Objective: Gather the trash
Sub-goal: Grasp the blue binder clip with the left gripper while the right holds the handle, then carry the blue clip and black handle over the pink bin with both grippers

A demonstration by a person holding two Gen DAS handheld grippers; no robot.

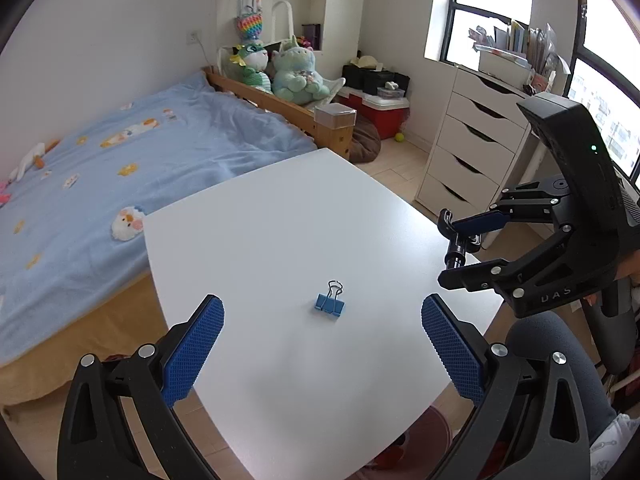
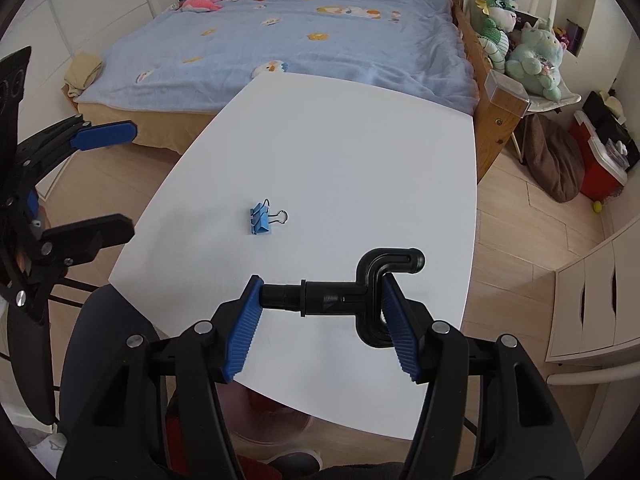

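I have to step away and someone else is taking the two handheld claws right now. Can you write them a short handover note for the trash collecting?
Right claw: shut on a black plastic hook-shaped part, held crosswise between the pads, lifted above the white table.
Left claw: open, empty, pointing down at the table with the blue binder clip lying between its fingers' line of sight.
Done: the black part is picked up off the table.
Left: drop the black part wherever trash goes; no bin is clearly visible in either view. The binder clip is the only item on the table; probably the left claw takes it next.
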